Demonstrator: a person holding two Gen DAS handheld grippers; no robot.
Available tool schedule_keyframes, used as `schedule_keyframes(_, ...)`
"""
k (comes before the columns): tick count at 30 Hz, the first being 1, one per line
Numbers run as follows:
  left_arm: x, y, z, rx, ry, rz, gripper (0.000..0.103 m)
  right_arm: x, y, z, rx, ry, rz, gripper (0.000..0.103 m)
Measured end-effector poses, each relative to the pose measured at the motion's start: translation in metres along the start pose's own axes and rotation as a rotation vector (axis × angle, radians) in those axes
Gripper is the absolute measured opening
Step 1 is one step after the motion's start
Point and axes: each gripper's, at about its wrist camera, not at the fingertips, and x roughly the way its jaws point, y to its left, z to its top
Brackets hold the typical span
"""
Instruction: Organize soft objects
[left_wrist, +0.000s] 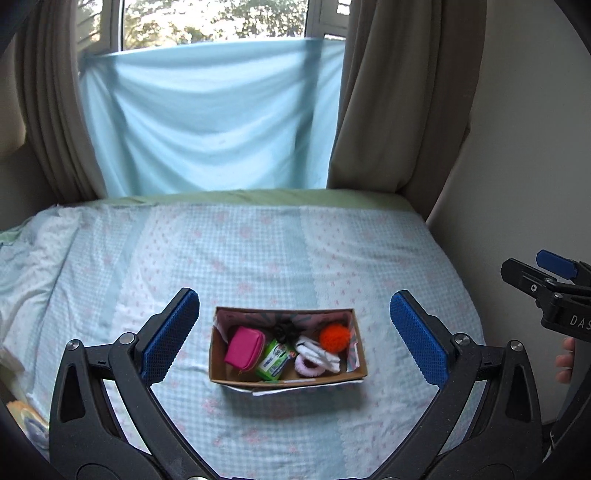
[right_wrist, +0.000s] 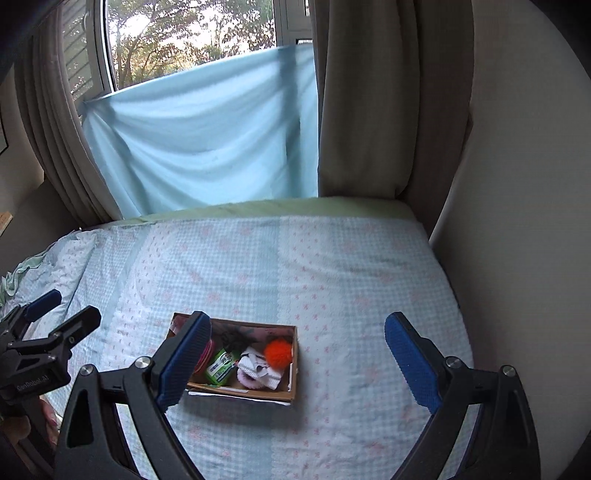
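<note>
A cardboard box is seen standing open-topped on the bed, on a pale blue checked cover with pink motifs. In the left wrist view the box lies at 6 o'clock from centre, framed between the two blue pads of the left gripper.

Contents of the box, as recorded in the left wrist view:
- a pink pouch at the 9 o'clock end, leaning against the box wall;
- a green packet just beside it, touching the pouch;
- a black hair tie at 12 o'clock, against the far wall;
- a white fluffy item with a pale pink scrunchie at 6 o'clock of it, touching;
- an orange pompom at the 3 o'clock end.

All items are contained within the box walls; nothing is seen lying loose on the cover around it.

The left gripper is observed with its jaws spread wide, well apart, and nothing is held between them. The right gripper is likewise spread wide and nothing is gripped; in the right wrist view its left pad overlaps the 9 o'clock end of the box, hiding most of the pouch. Whether that pad touches the box cannot be told.

Behind the bed, at 12 o'clock, a light blue sheet is hung across the window, flanked by beige curtains.
</note>
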Motion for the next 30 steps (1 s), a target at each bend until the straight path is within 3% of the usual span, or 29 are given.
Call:
schedule_keyframes(6,-0.046,-0.042,0.001,0.002,-0.112,0.021,0.103,-0.066,-0.028,-0.005,-0.029,-0.146,-0.063,0.094)
schedule_keyframes(12,-0.070,-0.065,-0.008,0.029,-0.179,0.046,0.103,-0.097,-0.046,-0.017,-0.019,-0.236,-0.078,0.094)
schedule_keyframes(30,-0.085,-0.074,-0.016,0.038,-0.221,0.084,0.103,-0.114,-0.050,-0.030,-0.005,-0.304,-0.057,0.094)
